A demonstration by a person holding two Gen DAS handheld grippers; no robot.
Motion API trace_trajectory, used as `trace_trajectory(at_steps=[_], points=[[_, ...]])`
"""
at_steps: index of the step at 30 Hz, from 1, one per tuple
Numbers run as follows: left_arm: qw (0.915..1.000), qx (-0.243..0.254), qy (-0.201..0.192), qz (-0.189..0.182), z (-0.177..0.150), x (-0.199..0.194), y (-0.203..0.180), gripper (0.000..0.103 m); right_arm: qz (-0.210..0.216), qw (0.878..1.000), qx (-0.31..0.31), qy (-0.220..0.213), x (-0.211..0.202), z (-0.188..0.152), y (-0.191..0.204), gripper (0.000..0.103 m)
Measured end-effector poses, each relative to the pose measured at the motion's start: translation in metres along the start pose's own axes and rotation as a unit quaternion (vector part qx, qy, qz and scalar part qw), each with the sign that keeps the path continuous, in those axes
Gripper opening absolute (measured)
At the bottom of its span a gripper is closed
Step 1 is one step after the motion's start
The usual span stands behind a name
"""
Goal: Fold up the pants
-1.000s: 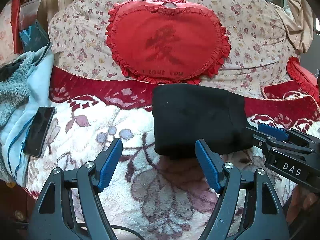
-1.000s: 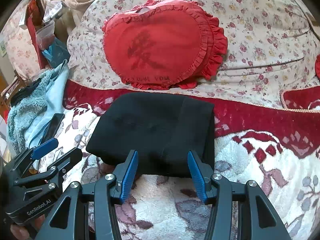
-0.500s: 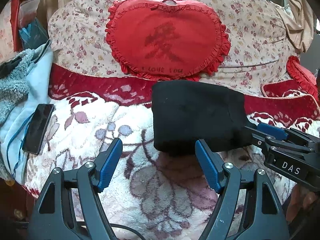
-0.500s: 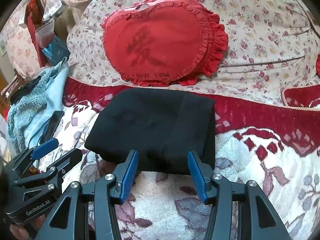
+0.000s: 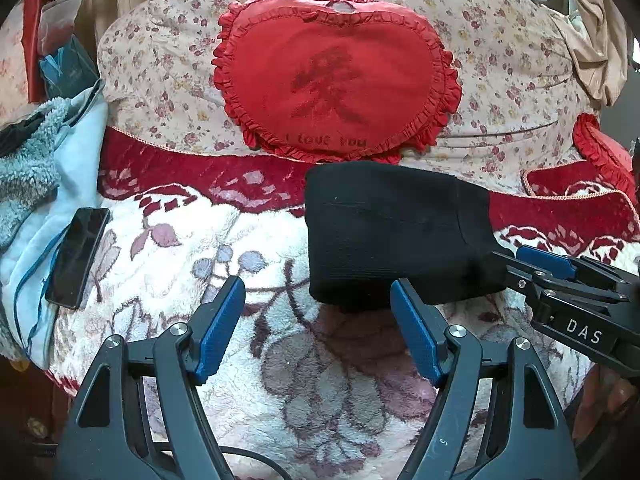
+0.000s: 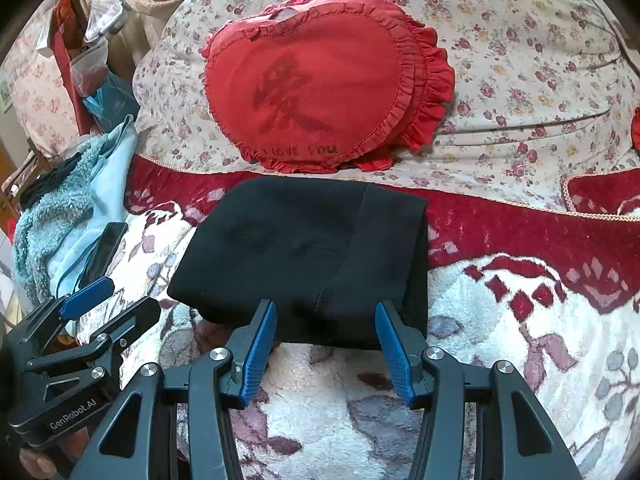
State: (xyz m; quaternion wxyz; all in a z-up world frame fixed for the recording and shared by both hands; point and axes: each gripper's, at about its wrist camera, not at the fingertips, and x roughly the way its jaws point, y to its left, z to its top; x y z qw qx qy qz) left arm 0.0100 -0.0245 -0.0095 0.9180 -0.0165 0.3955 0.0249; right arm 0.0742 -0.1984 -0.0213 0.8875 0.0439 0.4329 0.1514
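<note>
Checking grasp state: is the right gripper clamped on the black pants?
No. The right gripper stands open at the near edge of the folded black pants, pads apart.

My pads (image 6: 260, 354) blue. Pants (image 6: 304, 256) black. Blanket (image 5: 328, 380) white, red border, floral. Heart cushion (image 5: 332, 80) red. Quilt (image 6: 520, 60) beige, rose-print.

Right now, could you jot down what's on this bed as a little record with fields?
garment: black pants, folded into a compact rectangle, lying flat
surface: floral fleece blanket on a bed
behind pants: red heart-shaped pillow with ruffled edge
left side: dark phone on a light blue garment
left gripper: open, empty, near the pants' front edge
right gripper: open, empty, at the pants' front edge
</note>
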Motion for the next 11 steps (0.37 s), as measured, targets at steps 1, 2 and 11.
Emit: trace_trajectory(at_steps=[1,2,11], points=[[1.0000,0.000,-0.001,0.000,0.000,0.000,0.000,0.076,0.000,1.000,0.000,0.000,0.000,0.000,-0.001,0.050],[1.0000,0.000,-0.001,-0.001,0.000,0.000,0.001,0.076,-0.001,1.000,0.001,0.000,0.000,0.001,-0.003,0.050],[1.0000,-0.005,0.003,0.000,-0.001,0.004,0.006,0.075,-0.014,1.000,0.017,-0.012,-0.003,0.001,-0.028,0.050]])
